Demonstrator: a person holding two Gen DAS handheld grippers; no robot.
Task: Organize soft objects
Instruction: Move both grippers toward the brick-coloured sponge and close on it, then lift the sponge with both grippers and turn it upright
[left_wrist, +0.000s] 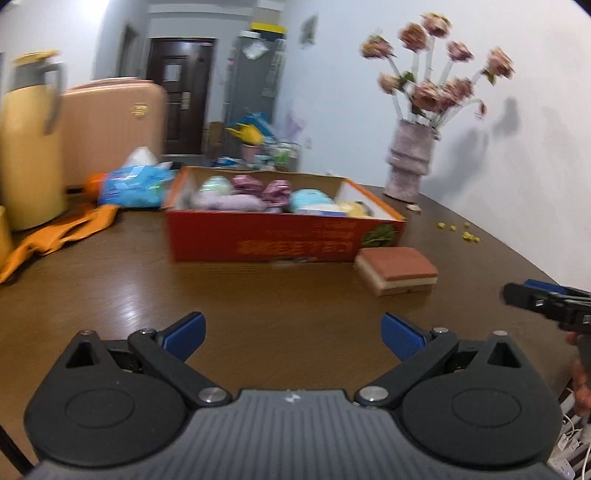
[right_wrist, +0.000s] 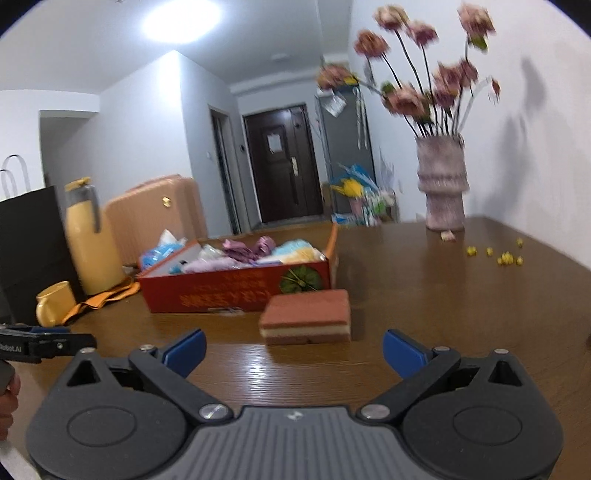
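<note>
Lay on the worktop (right_wrist: 406, 295) just outside the red cardboard box (right_wrist: 236, 288) — a layered brown-and-cream sponge block (right_wrist: 306, 317), at the box's near right corner, close beside it, though contact could not be told. Sat almost dead ahead of the right tongs (right_wrist: 293, 350), a touch right of centre, long axis running across the line of the fingers. Seen from the left tongs (left_wrist: 293, 334), lay off to the right and farther away (left_wrist: 397, 269). Both tongs spread wide apart, gripping nothing. Box already filled with soft things in lilac, pink, pale blue and yellow. Judged nearer to the right hand — probably a straight reach forward, closing across the block's shorter side.
</note>
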